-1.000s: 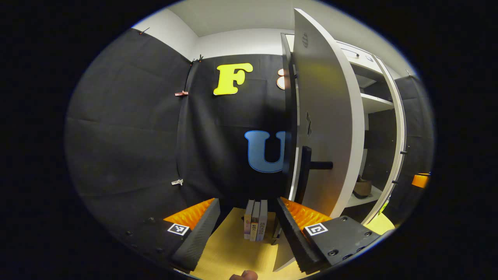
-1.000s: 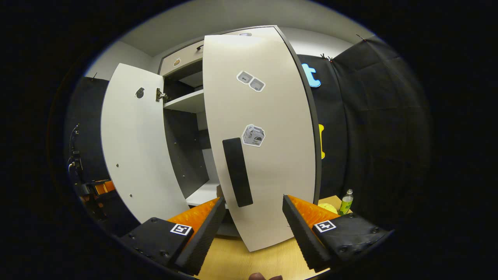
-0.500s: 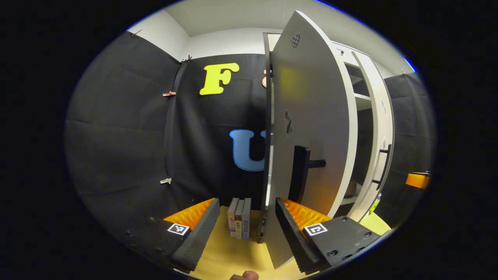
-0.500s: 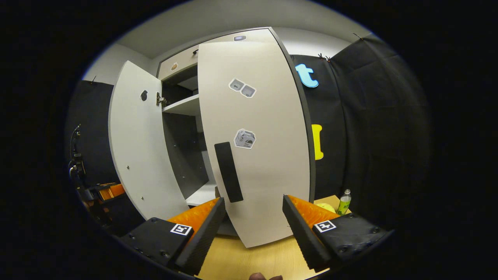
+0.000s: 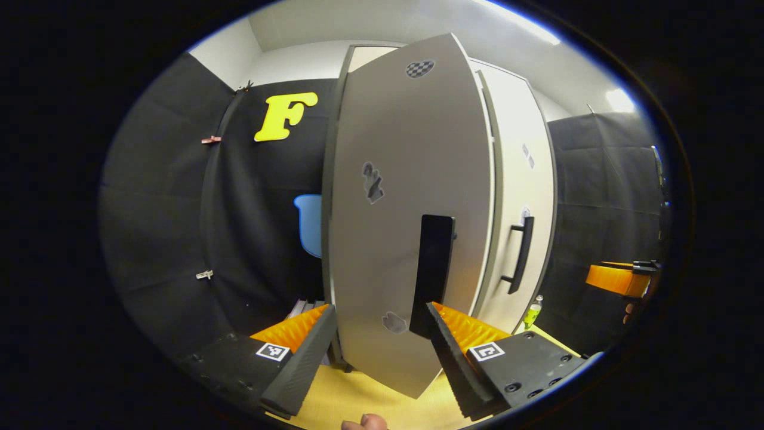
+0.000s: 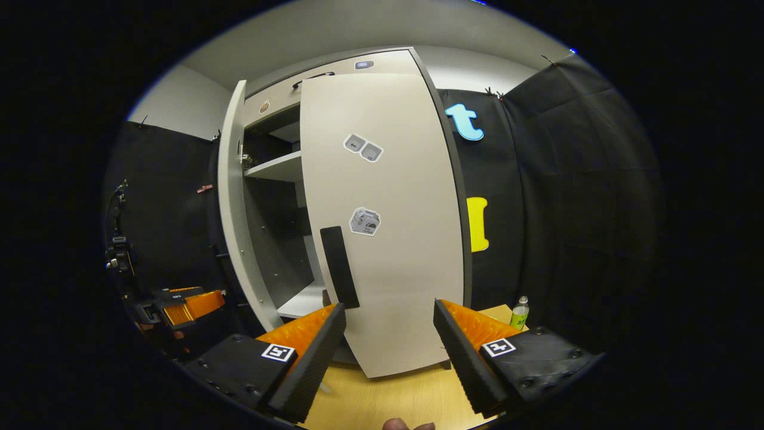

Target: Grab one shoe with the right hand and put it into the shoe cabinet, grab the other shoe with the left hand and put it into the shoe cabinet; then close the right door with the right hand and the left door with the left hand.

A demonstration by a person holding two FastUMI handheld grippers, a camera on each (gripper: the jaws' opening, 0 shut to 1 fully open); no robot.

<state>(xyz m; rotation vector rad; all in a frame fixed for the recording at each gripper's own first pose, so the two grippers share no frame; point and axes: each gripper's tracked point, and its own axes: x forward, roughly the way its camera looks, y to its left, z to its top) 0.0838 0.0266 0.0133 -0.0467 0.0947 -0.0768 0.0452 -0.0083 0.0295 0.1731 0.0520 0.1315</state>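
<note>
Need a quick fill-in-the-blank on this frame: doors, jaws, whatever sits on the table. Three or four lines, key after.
1. In the right gripper view, the left door of the shoe cabinet is ____ ajar.
2. The right gripper has its jaws ____.
3. The left gripper has its jaws spread before the left door's black ____.
4. Right of the right door, a green ____ stands on the table.

Missing words: still; open; handle; bottle

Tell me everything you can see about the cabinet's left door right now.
The pale grey flat-panel left door looks like smooth laminate with a dark edge. It carries a tall black bar handle, a checkered sticker near the top and two more stickers below. It stands upright and ajar, as the right gripper view shows. The open left hand-held gripper straddles its lower part; contact is unclear.
</note>
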